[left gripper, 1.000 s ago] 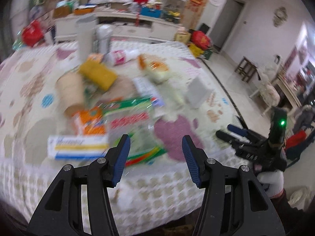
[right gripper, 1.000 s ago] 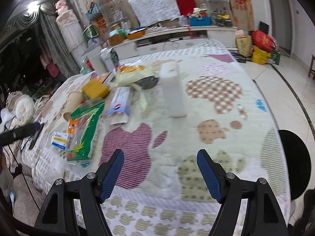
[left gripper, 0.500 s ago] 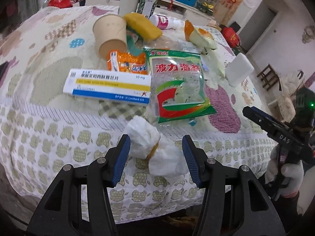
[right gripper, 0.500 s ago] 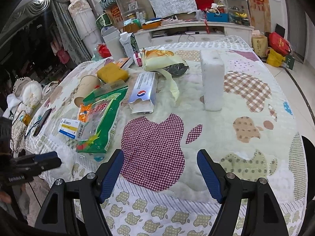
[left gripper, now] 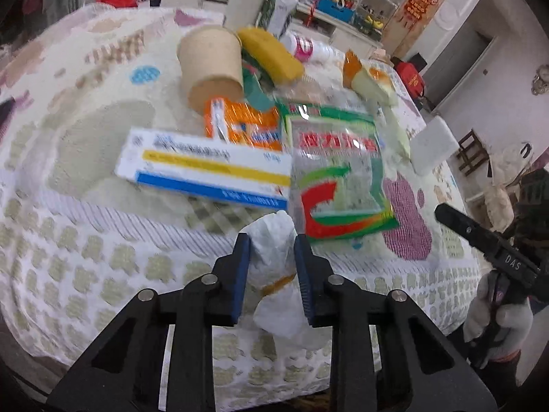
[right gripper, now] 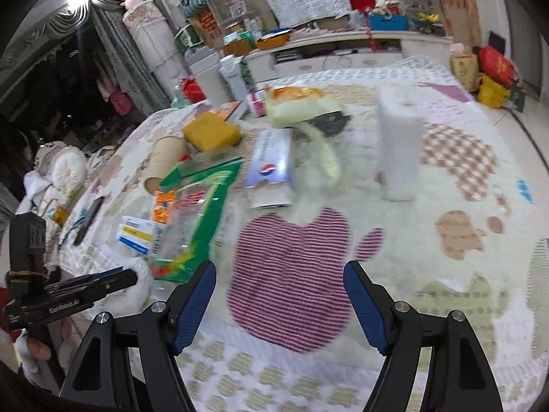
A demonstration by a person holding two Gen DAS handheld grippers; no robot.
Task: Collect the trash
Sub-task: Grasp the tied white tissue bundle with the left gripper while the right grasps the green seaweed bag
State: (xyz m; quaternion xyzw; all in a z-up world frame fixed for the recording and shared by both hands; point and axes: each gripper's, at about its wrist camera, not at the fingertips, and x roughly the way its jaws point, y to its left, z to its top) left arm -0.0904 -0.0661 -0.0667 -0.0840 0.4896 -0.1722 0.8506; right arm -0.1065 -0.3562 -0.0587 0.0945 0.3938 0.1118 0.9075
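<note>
Compared with half a second earlier, the left gripper (left gripper: 271, 262) has narrowed its jaws from a wide stance onto the crumpled white tissue (left gripper: 274, 240), and the blue pads now press it from both sides. The tissue, with a small orange strip in its folds, lies at the near edge of the table (left gripper: 85, 267), on the patterned cloth, just in front of a green snack bag (left gripper: 338, 178) and a white, yellow and blue medicine box (left gripper: 206, 168). Behind these lie an orange packet (left gripper: 243, 123), a paper cup (left gripper: 211, 65) on its side and a yellow sponge (left gripper: 271, 53).

Right gripper (right gripper: 279, 304): jaws spread wide with nothing between them, hanging over the purple apple print on the cloth. Ahead of it stands a white paper roll (right gripper: 399, 144), upright and well apart from the other litter; a blue and white carton (right gripper: 271, 168) lies between the roll and the snack bag. A gloved hand (left gripper: 497, 322) holds the right gripper at the table's edge.
</note>
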